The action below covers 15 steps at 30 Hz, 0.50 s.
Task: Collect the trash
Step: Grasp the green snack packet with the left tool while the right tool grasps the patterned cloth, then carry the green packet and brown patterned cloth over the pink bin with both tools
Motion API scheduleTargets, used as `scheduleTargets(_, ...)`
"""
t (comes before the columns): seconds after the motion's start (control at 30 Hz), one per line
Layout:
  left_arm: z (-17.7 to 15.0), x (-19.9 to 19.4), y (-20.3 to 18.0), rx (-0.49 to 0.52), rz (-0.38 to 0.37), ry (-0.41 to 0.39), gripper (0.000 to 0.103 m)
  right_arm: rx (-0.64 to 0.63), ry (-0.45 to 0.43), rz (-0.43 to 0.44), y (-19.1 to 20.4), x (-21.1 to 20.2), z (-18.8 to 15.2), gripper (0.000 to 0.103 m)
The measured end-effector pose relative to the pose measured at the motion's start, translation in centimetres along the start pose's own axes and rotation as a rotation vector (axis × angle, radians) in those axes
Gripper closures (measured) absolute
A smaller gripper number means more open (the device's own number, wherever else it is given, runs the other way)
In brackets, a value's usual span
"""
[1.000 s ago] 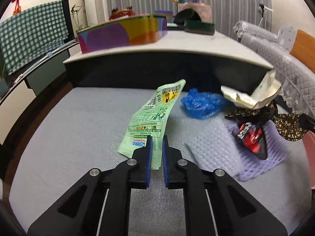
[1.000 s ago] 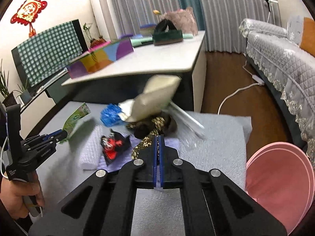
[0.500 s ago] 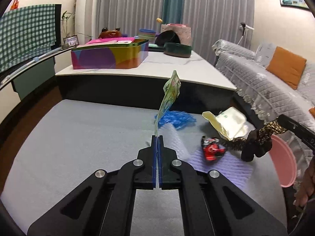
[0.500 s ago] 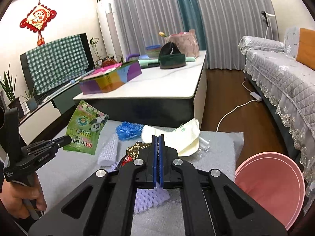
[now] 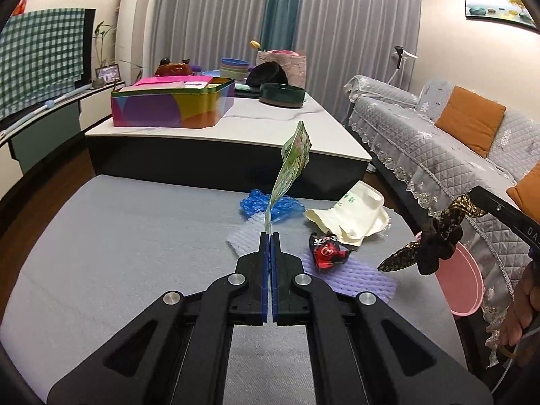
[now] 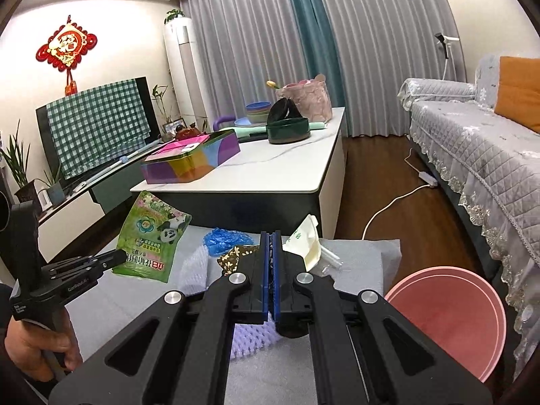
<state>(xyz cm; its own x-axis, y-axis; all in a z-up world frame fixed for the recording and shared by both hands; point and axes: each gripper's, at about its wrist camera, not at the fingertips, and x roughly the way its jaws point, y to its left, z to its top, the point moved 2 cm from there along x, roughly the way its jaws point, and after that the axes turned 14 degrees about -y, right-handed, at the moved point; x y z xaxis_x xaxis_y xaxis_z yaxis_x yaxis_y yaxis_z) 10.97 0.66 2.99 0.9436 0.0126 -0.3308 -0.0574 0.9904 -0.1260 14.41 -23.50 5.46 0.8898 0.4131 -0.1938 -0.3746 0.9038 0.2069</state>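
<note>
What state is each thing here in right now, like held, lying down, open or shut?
Left gripper: jaws shut on the green packet.
Green packet: held up off the grey mat.
Right gripper: jaws shut on the black-and-gold scrunchie.
Black-and-gold scrunchie: hanging in the air.
Red wrapper: lying crumpled on the purple foam net.
Blue plastic bag: lying crumpled.
Cream bag: lying open-mouthed.
Pink bin: open, nothing visible inside.

The grey mat (image 5: 118,236) carries a blue bag (image 5: 285,204), cream pouch (image 5: 351,216), red wrapper (image 5: 325,251) and purple foam netting (image 5: 357,278).
</note>
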Motion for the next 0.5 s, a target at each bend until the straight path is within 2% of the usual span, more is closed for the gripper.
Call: scheduleTargets(0.5, -0.1, -1.0, -2.7, 0.024, -0.061, -0.005, 0.102, 0.004, -0.042, -0.058, -2.0, -3.2, 0.8, 0.101)
